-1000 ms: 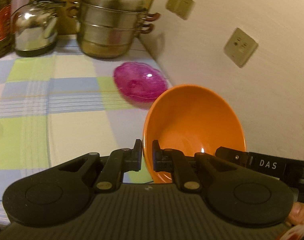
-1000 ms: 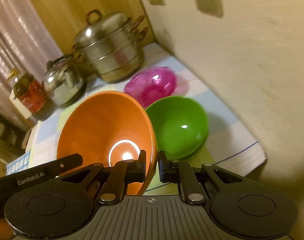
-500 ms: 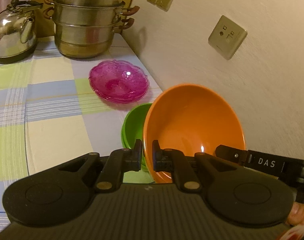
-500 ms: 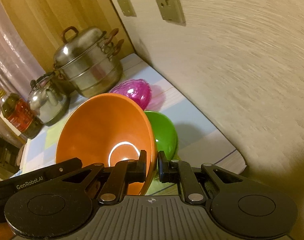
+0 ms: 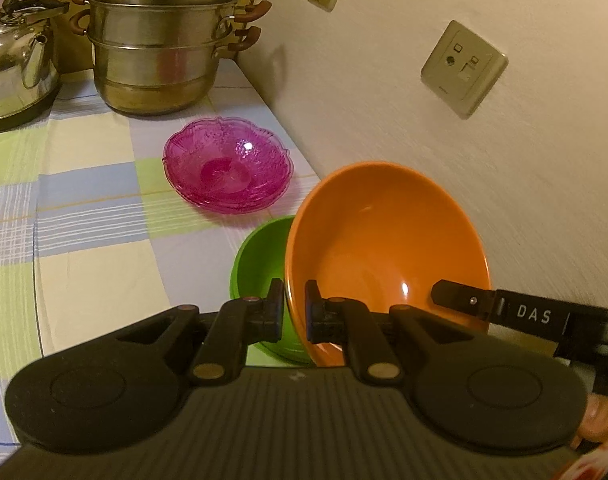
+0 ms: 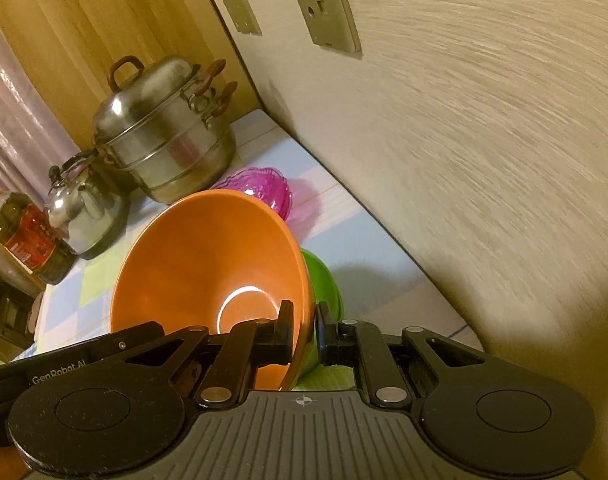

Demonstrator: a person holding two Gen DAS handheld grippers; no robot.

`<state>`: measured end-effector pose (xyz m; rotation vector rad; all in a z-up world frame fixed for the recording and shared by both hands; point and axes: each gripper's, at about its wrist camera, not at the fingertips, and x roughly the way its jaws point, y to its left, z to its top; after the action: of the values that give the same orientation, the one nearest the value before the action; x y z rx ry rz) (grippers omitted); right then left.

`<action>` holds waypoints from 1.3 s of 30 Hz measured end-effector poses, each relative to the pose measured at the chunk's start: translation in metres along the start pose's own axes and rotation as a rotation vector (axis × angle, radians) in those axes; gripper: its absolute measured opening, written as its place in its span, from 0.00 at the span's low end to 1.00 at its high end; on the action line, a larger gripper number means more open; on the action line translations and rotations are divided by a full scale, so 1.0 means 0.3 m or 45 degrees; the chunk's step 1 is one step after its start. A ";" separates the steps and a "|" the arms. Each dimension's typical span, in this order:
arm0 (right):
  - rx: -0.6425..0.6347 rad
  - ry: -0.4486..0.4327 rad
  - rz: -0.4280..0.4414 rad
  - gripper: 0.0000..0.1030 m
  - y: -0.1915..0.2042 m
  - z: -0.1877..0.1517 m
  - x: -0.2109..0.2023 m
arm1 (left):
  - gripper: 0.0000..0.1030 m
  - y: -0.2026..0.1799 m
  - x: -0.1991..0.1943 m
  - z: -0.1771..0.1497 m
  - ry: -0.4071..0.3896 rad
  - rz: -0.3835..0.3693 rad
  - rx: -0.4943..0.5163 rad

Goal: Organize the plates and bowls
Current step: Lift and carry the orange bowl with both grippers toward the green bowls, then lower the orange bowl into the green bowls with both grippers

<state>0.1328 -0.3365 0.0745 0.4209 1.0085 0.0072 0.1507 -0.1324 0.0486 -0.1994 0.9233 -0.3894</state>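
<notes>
I'm looking at the tabletop [image 5: 84,216] under its checked blue, green and cream cloth, run up against the pale textured wall [image 5: 444,128]. The landmark is the big stacked stainless steel steamer pot [image 5: 160,40] at the far end. Just left of that pot sits the shiny steel kettle [image 5: 16,64], and further left again, in my right view, a bottle of dark oil with a red label [image 6: 28,240].

Nearer me than the pot, clear of it, rests the translucent pink glass dish with a scalloped rim [image 5: 228,166]. Nearer still comes the large round orange plastic bowl [image 5: 384,252], tilted and off the cloth, its rim overlapping the smaller round green plastic bowl [image 5: 260,276] that sits on the cloth below it.

My left claw [image 5: 294,312] is clenched on the orange bowl's near rim, one finger inside, one outside. My right claw [image 6: 304,332] grips the opposite rim the same way. A beige wall socket plate [image 5: 464,68] hangs right of the pot.
</notes>
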 end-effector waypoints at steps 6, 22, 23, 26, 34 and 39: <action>0.007 0.033 0.002 0.11 -0.009 0.029 0.047 | 0.09 0.009 0.043 0.020 0.018 0.013 -0.008; -0.033 0.100 -0.037 0.11 -0.006 0.032 0.174 | 0.09 0.039 0.143 0.007 0.073 0.070 -0.003; -0.035 0.104 -0.039 0.11 -0.008 0.031 0.179 | 0.09 0.040 0.148 0.006 0.076 0.071 -0.003; -0.046 0.113 -0.047 0.11 -0.007 0.027 0.195 | 0.09 0.040 0.164 0.001 0.082 0.080 0.002; -0.143 0.111 -0.110 0.11 0.029 0.014 0.223 | 0.09 0.042 0.197 -0.016 0.100 0.105 0.024; -0.180 0.115 -0.128 0.11 0.037 0.004 0.238 | 0.09 0.044 0.207 -0.020 0.102 0.117 0.034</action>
<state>0.1743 -0.3126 0.0204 0.2419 1.1096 0.0072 0.1827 -0.1458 -0.0050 -0.1172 1.0018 -0.3259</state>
